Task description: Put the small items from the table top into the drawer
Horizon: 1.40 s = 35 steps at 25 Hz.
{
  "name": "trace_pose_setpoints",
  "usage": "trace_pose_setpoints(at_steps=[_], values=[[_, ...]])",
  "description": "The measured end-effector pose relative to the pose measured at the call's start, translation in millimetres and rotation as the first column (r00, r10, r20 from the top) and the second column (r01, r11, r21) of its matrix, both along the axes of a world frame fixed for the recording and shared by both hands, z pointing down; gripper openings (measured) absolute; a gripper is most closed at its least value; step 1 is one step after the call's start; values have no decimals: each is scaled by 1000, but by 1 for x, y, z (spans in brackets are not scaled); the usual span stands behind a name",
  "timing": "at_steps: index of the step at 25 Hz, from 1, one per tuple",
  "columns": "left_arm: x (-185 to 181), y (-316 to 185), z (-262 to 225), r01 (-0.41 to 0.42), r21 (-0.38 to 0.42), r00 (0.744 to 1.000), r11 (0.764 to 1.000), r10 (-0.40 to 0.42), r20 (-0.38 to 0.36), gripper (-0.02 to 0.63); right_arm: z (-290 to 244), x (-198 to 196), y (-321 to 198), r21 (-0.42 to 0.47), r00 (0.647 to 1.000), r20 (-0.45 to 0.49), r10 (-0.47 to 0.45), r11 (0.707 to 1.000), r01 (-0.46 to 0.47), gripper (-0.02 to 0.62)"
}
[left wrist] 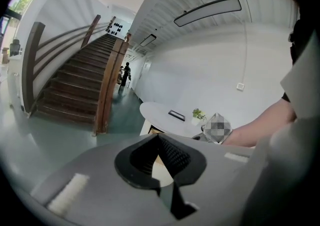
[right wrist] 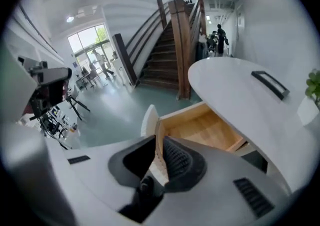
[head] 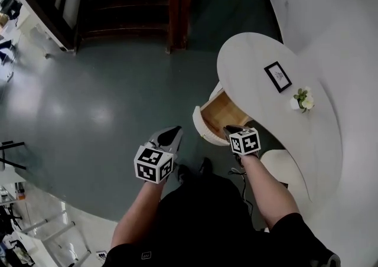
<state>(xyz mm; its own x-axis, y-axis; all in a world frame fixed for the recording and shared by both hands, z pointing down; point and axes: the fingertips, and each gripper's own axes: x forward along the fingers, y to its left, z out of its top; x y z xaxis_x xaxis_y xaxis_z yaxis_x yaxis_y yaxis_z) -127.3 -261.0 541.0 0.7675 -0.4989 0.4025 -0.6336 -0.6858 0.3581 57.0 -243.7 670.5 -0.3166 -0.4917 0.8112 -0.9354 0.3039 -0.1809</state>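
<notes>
A white oval table [head: 260, 53] carries a small black picture frame [head: 277, 76] and a little potted plant [head: 302, 99]. Under its near edge a wooden drawer [head: 221, 112] stands pulled out, empty inside, with a curved white front [head: 201, 125]. My right gripper [head: 233, 131] is at the drawer's near corner. In the right gripper view its jaws [right wrist: 159, 145] are closed on the edge of the drawer front [right wrist: 148, 120]. My left gripper [head: 171, 136] hangs over the floor left of the drawer, shut and empty [left wrist: 159, 137].
A dark wooden staircase [head: 130, 0] with a post [head: 180, 6] rises beyond the table. A white curved wall [head: 331, 12] runs along the right side. Camera tripods [right wrist: 50, 95] stand far left. Grey-green floor [head: 106, 100] spreads left of the drawer.
</notes>
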Motion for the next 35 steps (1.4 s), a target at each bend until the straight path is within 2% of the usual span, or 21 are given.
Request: trace_pose_setpoints(at_steps=[4, 8, 12, 17, 20, 22, 28, 32, 35], values=[[5, 17, -17, -21, 28, 1000, 999, 21, -1, 11, -38, -5, 18, 78, 996, 75, 53, 995, -59, 52], [20, 30, -27, -42, 52, 999, 998, 42, 9, 11, -74, -11, 41, 165, 992, 123, 20, 985, -40, 51], [44, 48, -39, -58, 71, 998, 996, 56, 20, 11, -112, -1, 71, 259, 988, 153, -12, 965, -28, 35], [72, 76, -63, -52, 104, 999, 993, 50, 15, 11, -157, 22, 114, 376, 983, 175, -52, 926, -18, 12], [80, 92, -83, -24, 106, 1000, 994, 26, -17, 11, -182, 33, 139, 430, 978, 201, -60, 902, -33, 12], [84, 104, -100, -10, 134, 1000, 991, 13, -24, 11, -199, 43, 153, 468, 975, 216, -51, 882, -57, 12], [98, 138, -129, -80, 256, 995, 963, 61, 81, 11, -249, 68, 187, 573, 953, 297, -52, 808, -135, 11], [95, 154, -145, -60, 277, 997, 959, 44, 65, 11, -270, 71, 203, 620, 953, 287, -99, 778, -106, 11], [86, 159, -151, -27, 283, 999, 959, 16, 41, 11, -286, 72, 211, 652, 957, 274, -95, 750, -112, 11]])
